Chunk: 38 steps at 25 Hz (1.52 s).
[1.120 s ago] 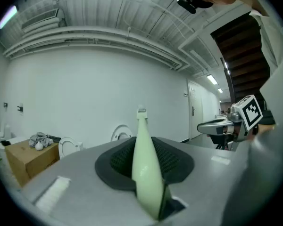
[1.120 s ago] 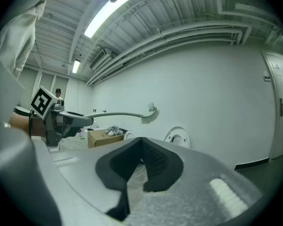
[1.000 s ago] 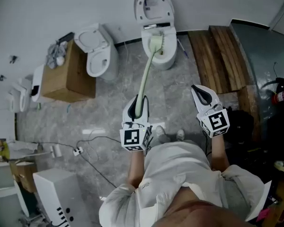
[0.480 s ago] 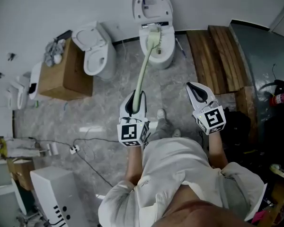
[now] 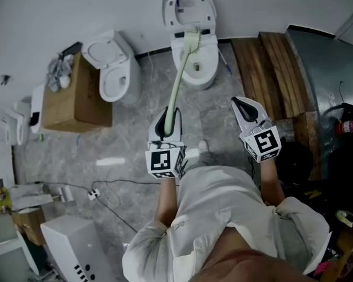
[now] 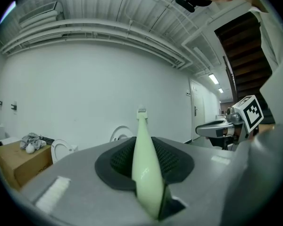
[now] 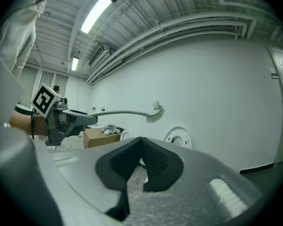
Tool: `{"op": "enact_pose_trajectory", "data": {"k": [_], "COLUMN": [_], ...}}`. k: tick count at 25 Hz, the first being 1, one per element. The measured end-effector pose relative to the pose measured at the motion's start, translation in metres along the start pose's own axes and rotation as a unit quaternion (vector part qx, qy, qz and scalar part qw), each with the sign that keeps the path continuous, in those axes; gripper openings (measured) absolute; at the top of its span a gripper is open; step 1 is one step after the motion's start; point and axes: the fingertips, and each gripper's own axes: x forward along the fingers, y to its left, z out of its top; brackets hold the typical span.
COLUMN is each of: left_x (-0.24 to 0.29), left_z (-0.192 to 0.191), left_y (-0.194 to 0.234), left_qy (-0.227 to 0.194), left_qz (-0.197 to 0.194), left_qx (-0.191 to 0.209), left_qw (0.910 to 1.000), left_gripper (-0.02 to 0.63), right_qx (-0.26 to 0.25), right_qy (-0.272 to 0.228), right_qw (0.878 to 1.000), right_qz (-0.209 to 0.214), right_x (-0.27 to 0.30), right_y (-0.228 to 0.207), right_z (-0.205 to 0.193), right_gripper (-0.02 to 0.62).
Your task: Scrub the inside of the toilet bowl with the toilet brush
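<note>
Pale green toilet brush (image 5: 177,78), clamped in the left gripper (image 5: 167,115), points to 12 o'clock over the toilet bowl (image 5: 209,63); the right gripper (image 5: 240,103), at 3 o'clock, is closed and empty.

The person wears a loose, pale cream shirt (image 5: 223,216) and a light-coloured shoe (image 5: 204,146). The left hand-held gripper (image 5: 167,117) and the right hand-held gripper (image 5: 241,104) have smooth grey shells with black ribbed pads lining the jaws. Each carries a white cube printed with black square markers: the left cube (image 5: 163,162) and the right cube (image 5: 262,141).
</note>
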Motion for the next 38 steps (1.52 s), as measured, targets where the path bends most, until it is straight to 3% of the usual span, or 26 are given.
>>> {"op": "enact_pose_trajectory", "data": {"k": [14, 27, 38], "left_x": [0.087, 0.154, 0.256], "left_z": [0.008, 0.004, 0.010], "left_y": [0.086, 0.108, 0.133], "left_qy": [-0.006, 0.004, -0.005], "left_qz": [-0.015, -0.030, -0.031], "left_qx": [-0.008, -0.010, -0.027], "left_qw": [0.9998, 0.9995, 0.9991], "left_gripper": [0.114, 0.114, 0.114], "right_qx": [-0.008, 0.008, 0.021], "right_qy": [0.008, 0.020, 0.039], "right_qw": [1.000, 1.000, 0.999], "right_qz": [-0.015, -0.020, 0.002], "right_x": [0.111, 0.166, 0.247], "right_y": [-0.021, -0.058, -0.131], "right_z": [0.014, 0.001, -0.008], "right_gripper": [0.003, 0.003, 0.003]}}
